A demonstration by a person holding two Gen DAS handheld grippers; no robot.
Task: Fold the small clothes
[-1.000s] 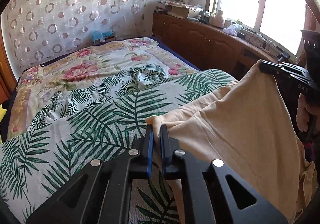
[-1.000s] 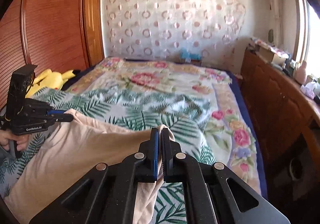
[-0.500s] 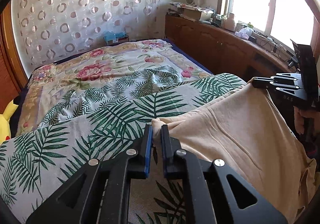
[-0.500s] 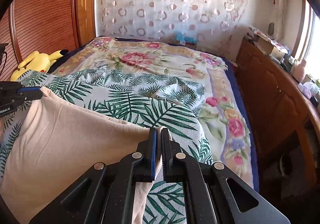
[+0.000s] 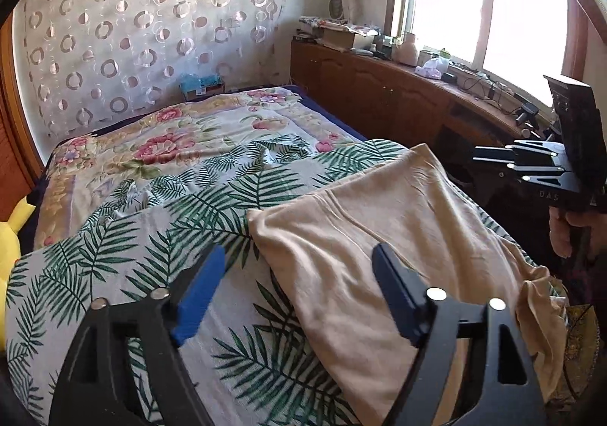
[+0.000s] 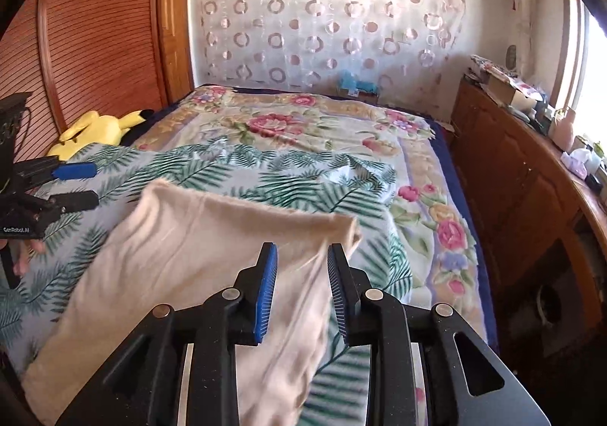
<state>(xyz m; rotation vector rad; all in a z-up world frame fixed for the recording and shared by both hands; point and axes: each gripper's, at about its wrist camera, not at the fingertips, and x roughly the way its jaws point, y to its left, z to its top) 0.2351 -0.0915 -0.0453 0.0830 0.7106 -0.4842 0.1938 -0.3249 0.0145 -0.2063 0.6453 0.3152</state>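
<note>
In a sunlit bedroom, we hold the left gripper (image 5: 296, 270) with its jaws spread wide and nothing between them, the blue pad at 8 o'clock and the black finger at 4 o'clock in the left wrist view. The beige garment (image 5: 379, 236) lies flat on the palm-leaf sheet (image 5: 151, 236), beginning just past those fingers and reaching toward 2 o'clock, its near edge bunched at the foot of the bed at 4 o'clock. Our right gripper (image 6: 301, 255) is parted to a middling width over the same garment (image 6: 212, 247), which is blurred in that view; its fingers grip nothing, with one cloth corner just beyond them at 1 o'clock. In the right wrist view the left gripper (image 6: 77, 185) shows at 9 o'clock, open beside the far corner of the cloth and apart from it. In the left wrist view the right gripper (image 5: 489, 156) sits at 3 o'clock, just off the garment's far corner, held by our hand (image 5: 561, 232). Farther out, a floral bedspread (image 6: 303, 126) covers the bed toward 12 o'clock. A yellow plush toy (image 6: 95, 130) rests at 10 o'clock by the wooden wall panel (image 6: 95, 27). A wooden cabinet (image 5: 379, 95) under the window (image 5: 493, 8) runs along 2 o'clock, and a circle-patterned curtain (image 6: 322, 16) hangs at the far wall.
</note>
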